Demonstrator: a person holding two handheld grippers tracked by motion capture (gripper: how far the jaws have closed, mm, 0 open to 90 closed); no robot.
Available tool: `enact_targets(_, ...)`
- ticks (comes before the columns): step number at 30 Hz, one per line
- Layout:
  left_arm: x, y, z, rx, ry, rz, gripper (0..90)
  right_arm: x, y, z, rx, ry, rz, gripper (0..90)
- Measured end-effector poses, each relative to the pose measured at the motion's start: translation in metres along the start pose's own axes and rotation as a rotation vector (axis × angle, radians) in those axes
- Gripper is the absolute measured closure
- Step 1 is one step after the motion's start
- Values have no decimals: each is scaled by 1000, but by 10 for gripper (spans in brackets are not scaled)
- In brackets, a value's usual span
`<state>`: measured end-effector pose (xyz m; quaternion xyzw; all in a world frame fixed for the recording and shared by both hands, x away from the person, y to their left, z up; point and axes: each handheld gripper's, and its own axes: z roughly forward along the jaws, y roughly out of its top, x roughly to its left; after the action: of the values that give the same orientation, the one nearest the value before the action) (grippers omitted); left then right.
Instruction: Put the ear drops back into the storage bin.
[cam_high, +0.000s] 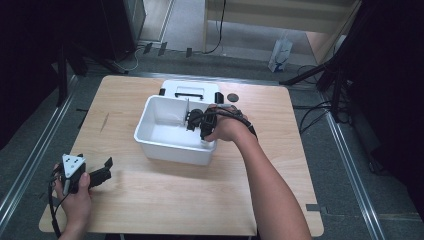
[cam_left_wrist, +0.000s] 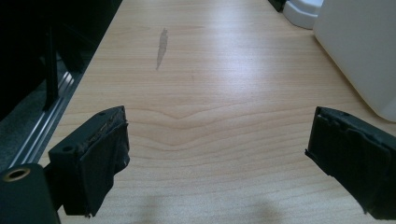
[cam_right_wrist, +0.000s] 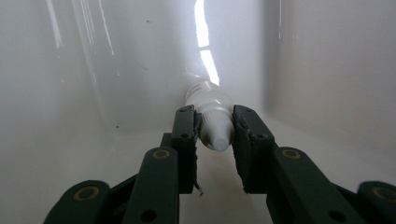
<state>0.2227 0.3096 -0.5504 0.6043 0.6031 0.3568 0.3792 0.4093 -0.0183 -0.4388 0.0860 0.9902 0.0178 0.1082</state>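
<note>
A white plastic bin (cam_high: 150, 145) stands in the middle of the wooden table (cam_high: 165, 200). My right gripper (cam_high: 192, 121) reaches down inside it. In the right gripper view its jaws are shut on the ribbed cap of a small white bottle (cam_right_wrist: 208, 100), right gripper (cam_right_wrist: 215, 131), with the bottle lying against the bin's white wall (cam_right_wrist: 116, 60). My left gripper (cam_high: 102, 170) rests low at the table's front left corner, held in a hand. In the left gripper view its jaws stand wide apart, left gripper (cam_left_wrist: 217, 154), with bare wood between them.
The bin's white lid (cam_high: 190, 90) with black latches lies just behind the bin, and a small dark round disc (cam_high: 232, 97) sits beside it. A grey scuff (cam_left_wrist: 162, 46) marks the wood on the left. The bin's outer wall (cam_left_wrist: 359, 51) stands right of my left gripper.
</note>
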Motion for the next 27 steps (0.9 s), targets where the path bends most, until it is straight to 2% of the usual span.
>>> enact_targets(8, 0, 0, 0, 0, 7, -5, 62, 0, 3, 1, 24, -4, -7, 718)
enact_targets(17, 0, 0, 0, -1, 5, -7, 47, -2, 3, 2, 33, 15, -13, 709)
enact_targets(22, 0, 0, 1, 1, 4, -5, 47, -2, 4, 2, 48, 19, -4, 664)
enact_targets(24, 0, 0, 1, 4, 4, -5, 47, -1, 3, 2, 41, 12, -7, 619)
enact_targets(27, -1, 0, 1, 9, 5, 0, 47, 0, -1, -3, 22, -25, 14, 515)
